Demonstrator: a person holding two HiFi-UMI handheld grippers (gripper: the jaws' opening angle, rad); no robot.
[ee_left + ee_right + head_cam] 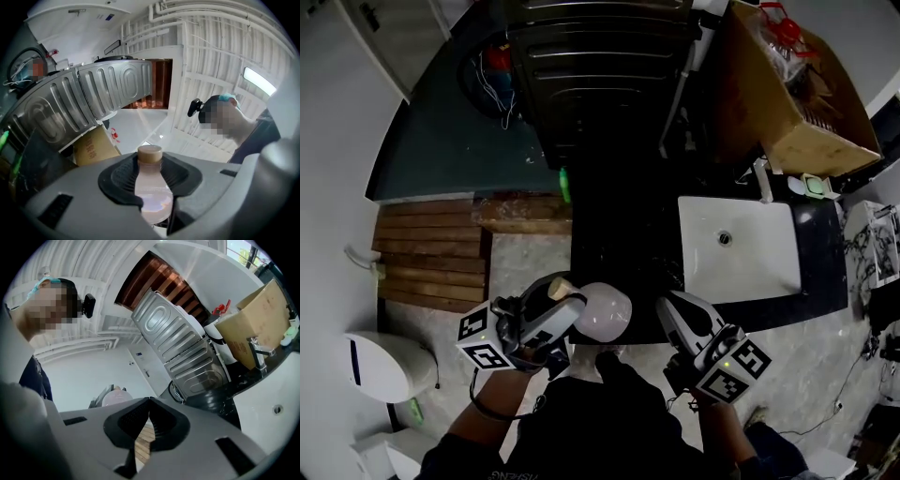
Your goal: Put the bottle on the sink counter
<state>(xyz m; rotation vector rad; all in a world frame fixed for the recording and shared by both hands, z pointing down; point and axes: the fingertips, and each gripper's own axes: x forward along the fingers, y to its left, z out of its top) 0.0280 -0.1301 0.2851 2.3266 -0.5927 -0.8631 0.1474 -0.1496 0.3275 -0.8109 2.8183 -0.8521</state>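
Note:
A pale, translucent bottle (605, 312) with a tan cap (150, 153) lies between the jaws of my left gripper (567, 314), which is shut on its body (152, 197), cap pointing away along the jaws. In the head view it is held low, just in front of the near edge of the dark sink counter (623, 248). My right gripper (673, 309) hovers beside it to the right; its jaws (149, 405) meet at the tips with nothing between them. The bottle (114, 397) also shows at that view's left.
A white sink basin (736, 246) with a faucet (762, 180) is set into the counter's right half. Behind stand a ribbed metal appliance (600, 66) and an open cardboard box (797, 84). A green bottle (564, 185), wooden slats (431, 253) and a toilet (380, 366) lie to the left.

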